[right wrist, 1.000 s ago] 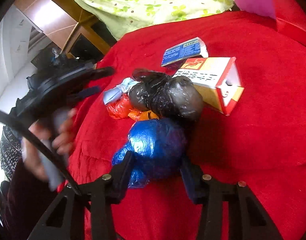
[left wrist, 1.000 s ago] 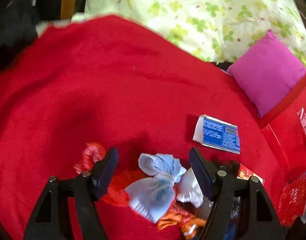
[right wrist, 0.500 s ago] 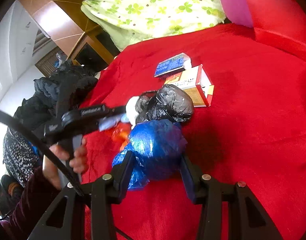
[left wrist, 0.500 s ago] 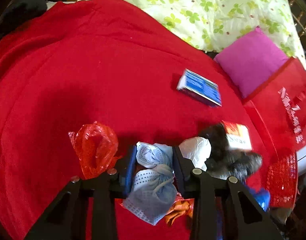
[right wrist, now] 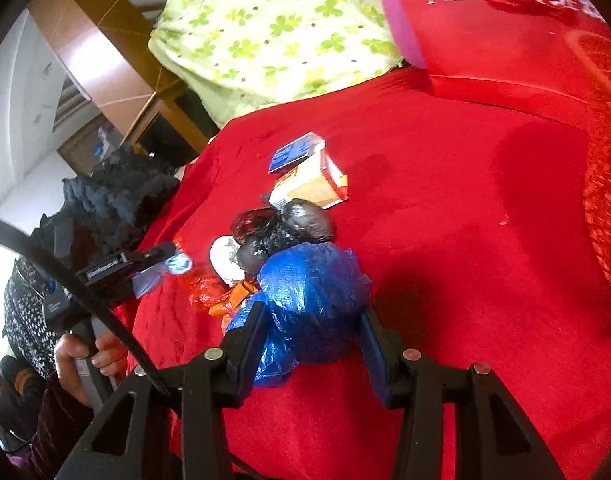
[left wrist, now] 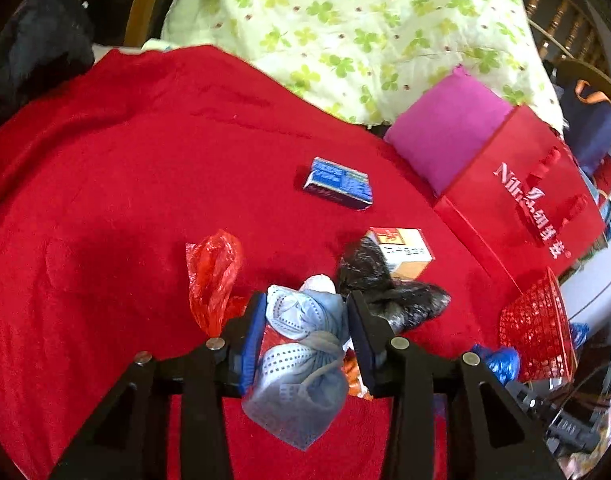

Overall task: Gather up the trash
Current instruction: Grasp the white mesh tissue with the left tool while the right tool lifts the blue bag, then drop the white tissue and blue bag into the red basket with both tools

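A red blanket (left wrist: 125, 184) covers the bed, with a red paper gift bag (left wrist: 521, 200) and a red mesh basket (left wrist: 541, 328) off to the right of the left gripper (left wrist: 305, 320); the right wrist view shows the basket (right wrist: 605, 208) only as a blurred edge. The right gripper (right wrist: 311, 320) has its fingers closed against a crumpled blue plastic bag (right wrist: 313, 296), with a black plastic bag (right wrist: 289, 228) just ahead. The left gripper's fingers pinch a pale blue face mask (left wrist: 301, 344); only the left view shows it clearly, with a red plastic bag (left wrist: 211, 276) left of the fingers.
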A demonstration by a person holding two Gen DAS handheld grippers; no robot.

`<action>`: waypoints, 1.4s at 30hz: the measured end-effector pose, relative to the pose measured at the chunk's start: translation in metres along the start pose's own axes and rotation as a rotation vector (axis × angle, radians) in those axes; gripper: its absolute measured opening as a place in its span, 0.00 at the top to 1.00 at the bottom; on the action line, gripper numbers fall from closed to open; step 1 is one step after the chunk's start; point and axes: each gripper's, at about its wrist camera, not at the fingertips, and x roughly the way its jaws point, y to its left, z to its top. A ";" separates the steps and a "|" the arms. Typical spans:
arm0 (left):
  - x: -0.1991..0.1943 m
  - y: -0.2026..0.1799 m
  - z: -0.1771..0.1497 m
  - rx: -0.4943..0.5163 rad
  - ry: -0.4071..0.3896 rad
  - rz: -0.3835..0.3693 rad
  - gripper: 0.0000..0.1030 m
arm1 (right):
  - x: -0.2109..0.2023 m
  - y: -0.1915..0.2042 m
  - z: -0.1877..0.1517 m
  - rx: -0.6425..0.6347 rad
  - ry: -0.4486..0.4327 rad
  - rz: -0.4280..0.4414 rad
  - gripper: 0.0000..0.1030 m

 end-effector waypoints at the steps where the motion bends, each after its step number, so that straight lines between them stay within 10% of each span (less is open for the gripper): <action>1: 0.001 -0.003 0.001 0.002 0.001 -0.011 0.60 | -0.002 -0.001 0.000 0.004 -0.004 0.004 0.53; 20: -0.068 -0.123 0.000 0.175 -0.251 -0.048 0.64 | -0.093 0.021 0.013 -0.106 -0.235 -0.022 0.53; 42: -0.072 -0.287 -0.031 0.505 -0.308 -0.094 0.64 | -0.225 -0.023 0.027 -0.029 -0.530 -0.125 0.53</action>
